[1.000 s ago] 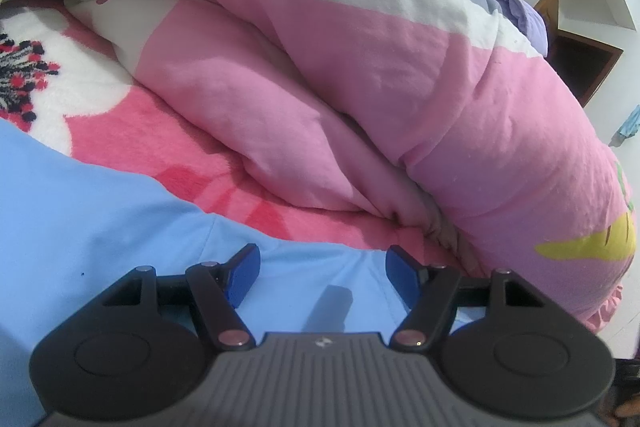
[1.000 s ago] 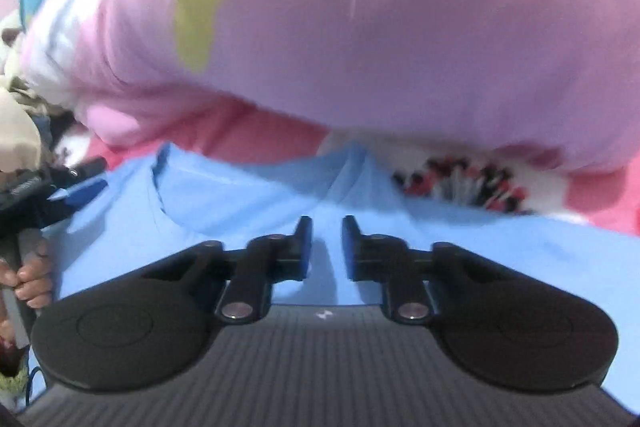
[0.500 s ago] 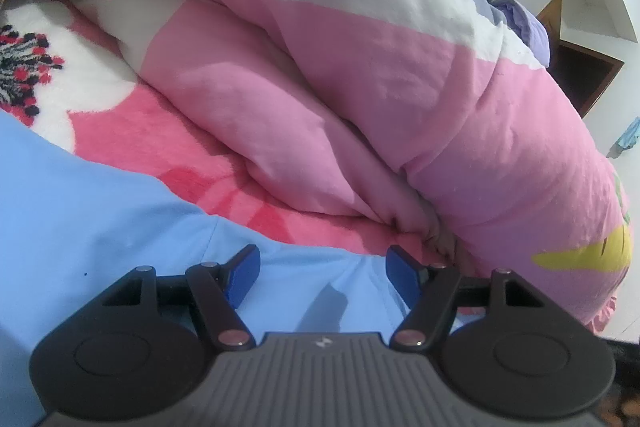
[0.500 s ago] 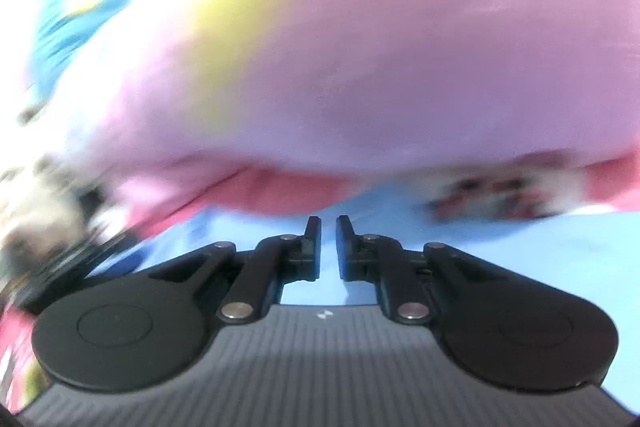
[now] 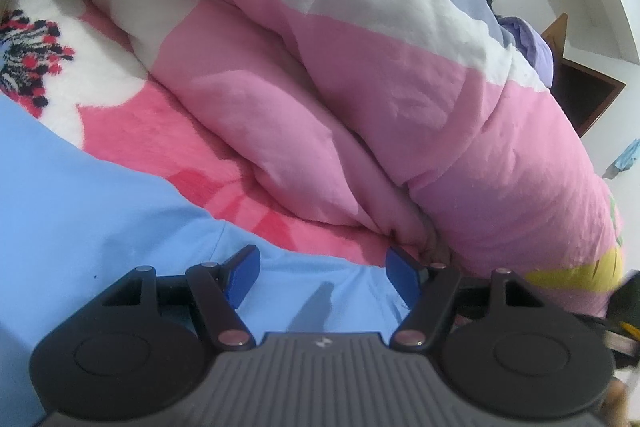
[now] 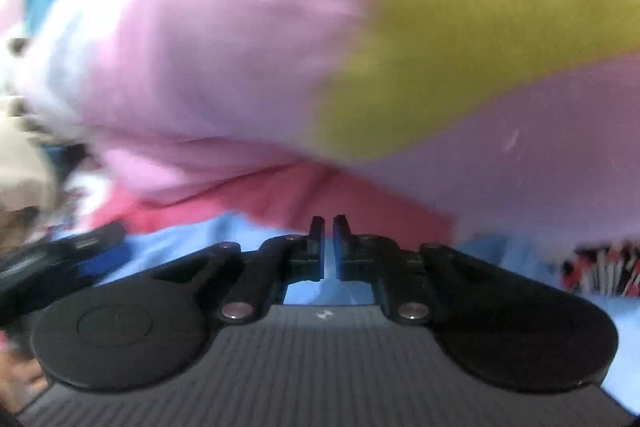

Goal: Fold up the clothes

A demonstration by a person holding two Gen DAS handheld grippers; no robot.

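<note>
The fingers (image 5: pixel 244 273) of the left gripper (image 5: pixel 324 275) stand wide apart, as wide as one second ago, and nothing is between them. Their blue pads hover just above the light blue garment (image 5: pixel 100 211), which lies flat on the bed, and a thin shadow falls on the cloth between them. This view has changed little: the gripper has only come slightly nearer to the big pink and white quilt (image 5: pixel 360 99).

The fingers (image 6: pixel 316 247) of the right gripper (image 6: pixel 328 247) are almost together, with only a narrow slit left. One second ago the gap was clearly wider, and it has become smaller step by step. Whether a fold of the blue garment (image 6: pixel 192 247) is caught in the slit I cannot tell, because the picture is blurred; the blue cloth shows just behind and under the fingers.

Beyond both grippers the garment ends on the pink bed blanket (image 5: pixel 160 131), which has a white flower shape with a red and black centre. The quilt is heaped on this blanket. In the right view its yellow patch (image 6: pixel 460 59) now fills much more of the picture than before, so this gripper has moved closer to the quilt. The left gripper's dark body appears at the left edge of that view. No containers are in view.
</note>
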